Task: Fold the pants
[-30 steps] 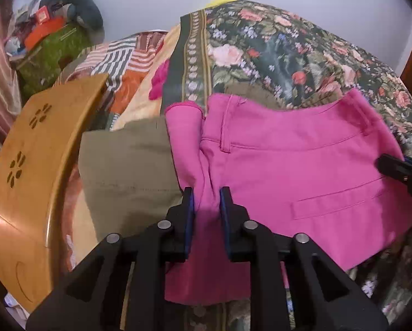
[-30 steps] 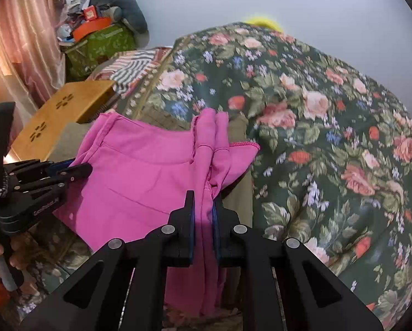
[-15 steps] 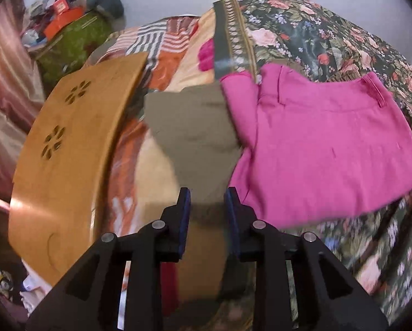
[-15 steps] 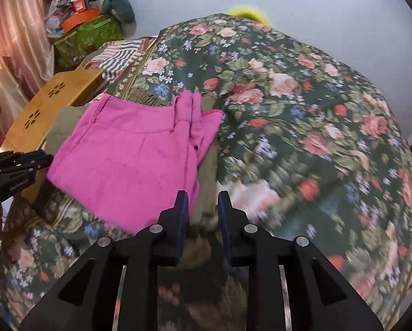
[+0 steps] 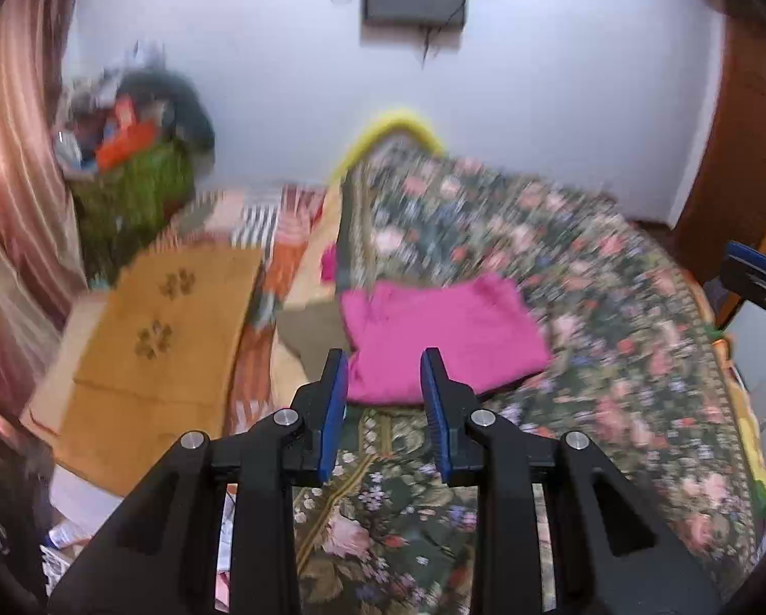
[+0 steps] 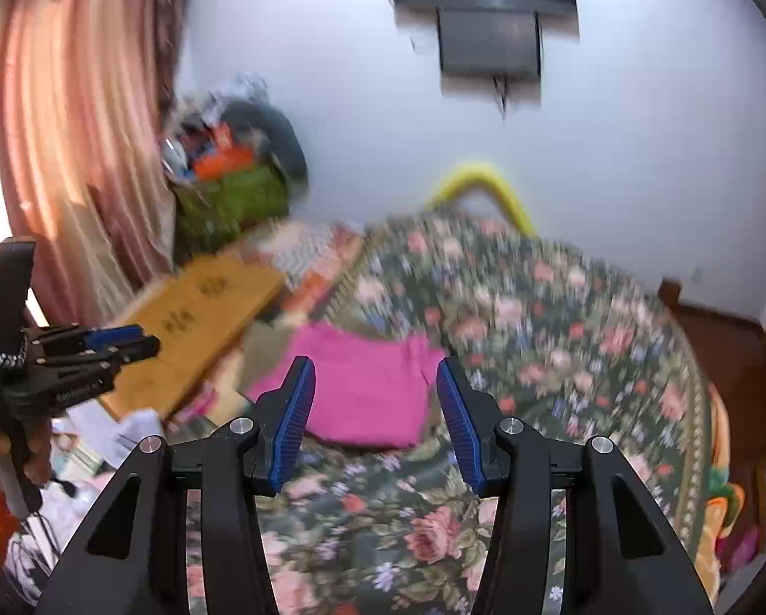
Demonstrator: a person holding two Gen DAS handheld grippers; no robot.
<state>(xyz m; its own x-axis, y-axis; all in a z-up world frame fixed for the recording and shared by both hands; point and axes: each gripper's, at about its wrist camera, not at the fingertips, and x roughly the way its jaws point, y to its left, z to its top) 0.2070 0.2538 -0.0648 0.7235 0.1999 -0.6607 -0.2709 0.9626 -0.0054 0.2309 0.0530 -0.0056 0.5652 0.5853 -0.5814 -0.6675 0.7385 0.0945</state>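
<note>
The pink pants [image 5: 439, 338] lie folded into a compact rectangle on the floral bedspread [image 5: 613, 359], partly over an olive garment [image 5: 311, 333]. They also show in the right wrist view [image 6: 362, 384]. My left gripper [image 5: 383, 389] is open and empty, raised well back from the near edge of the pants. My right gripper [image 6: 375, 405] is open wide and empty, also held back above the bed. The left gripper shows in the right wrist view [image 6: 121, 341] at the far left, and the right gripper shows in the left wrist view [image 5: 757, 277] at the right edge.
A wooden lap table [image 5: 173, 318] lies left of the pants. A pile of bags and clutter [image 5: 132, 154] sits in the back left corner by pink curtains [image 6: 65, 154]. A dark box [image 6: 485, 15] hangs on the white wall. A wooden door frame [image 5: 742, 154] stands right.
Both grippers have let go of the pink pants, opened and pulled back and up from the bed. The pants stay folded on the bedspread.
</note>
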